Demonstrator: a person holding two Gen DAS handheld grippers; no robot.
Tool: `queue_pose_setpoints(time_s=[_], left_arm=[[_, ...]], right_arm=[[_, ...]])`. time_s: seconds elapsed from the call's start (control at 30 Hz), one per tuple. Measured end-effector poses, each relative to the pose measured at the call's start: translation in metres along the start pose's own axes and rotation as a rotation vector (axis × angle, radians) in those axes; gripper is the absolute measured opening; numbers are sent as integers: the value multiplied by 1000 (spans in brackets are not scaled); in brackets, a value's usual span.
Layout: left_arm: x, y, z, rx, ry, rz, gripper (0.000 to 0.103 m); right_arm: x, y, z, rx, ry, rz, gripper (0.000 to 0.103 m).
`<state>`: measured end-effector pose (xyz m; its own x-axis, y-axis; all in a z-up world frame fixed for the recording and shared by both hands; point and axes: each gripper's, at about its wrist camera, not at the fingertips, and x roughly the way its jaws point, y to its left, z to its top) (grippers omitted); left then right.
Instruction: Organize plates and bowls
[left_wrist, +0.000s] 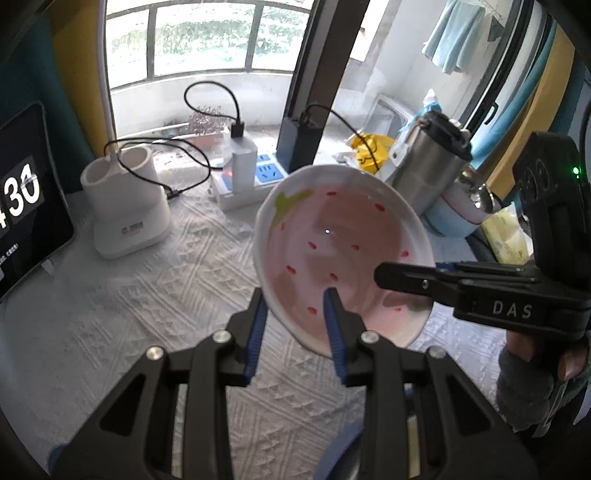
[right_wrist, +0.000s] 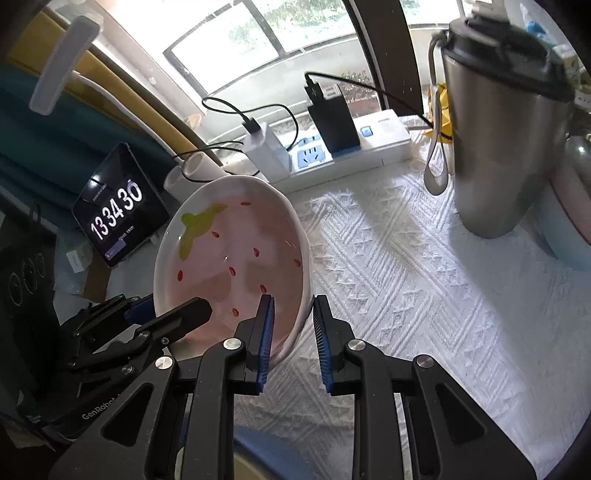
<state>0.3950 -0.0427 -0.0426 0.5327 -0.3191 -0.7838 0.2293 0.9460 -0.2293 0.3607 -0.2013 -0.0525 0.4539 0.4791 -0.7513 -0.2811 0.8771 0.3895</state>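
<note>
A white bowl with a pink strawberry pattern (left_wrist: 332, 243) hangs tilted above the tablecloth, held from two sides. My left gripper (left_wrist: 293, 295) is shut on its near rim, one blue pad inside the bowl and one outside. My right gripper (right_wrist: 293, 299) is shut on the opposite rim (right_wrist: 304, 295), again with one pad inside and one outside. From the left wrist view, the right gripper (left_wrist: 399, 284) reaches in from the right, its lower finger hidden under the bowl. The left gripper (right_wrist: 173, 310) shows at the bowl's lower left in the right wrist view.
A steel tumbler with a black lid (right_wrist: 506, 147) stands at the right, on the white textured tablecloth (right_wrist: 406, 277). A power strip with chargers (right_wrist: 354, 147), a white holder (left_wrist: 125, 206) and a tablet clock (right_wrist: 118, 206) line the back. Something blue-rimmed (right_wrist: 266, 443) lies under the grippers, mostly hidden.
</note>
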Motion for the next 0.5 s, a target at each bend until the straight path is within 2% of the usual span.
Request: queue_pose_setpoints(time_s=[0.5], left_arm=[[-46, -14, -16, 23, -50, -7, 32]], right_arm=[[-38, 23, -22, -24, -49, -10, 24]])
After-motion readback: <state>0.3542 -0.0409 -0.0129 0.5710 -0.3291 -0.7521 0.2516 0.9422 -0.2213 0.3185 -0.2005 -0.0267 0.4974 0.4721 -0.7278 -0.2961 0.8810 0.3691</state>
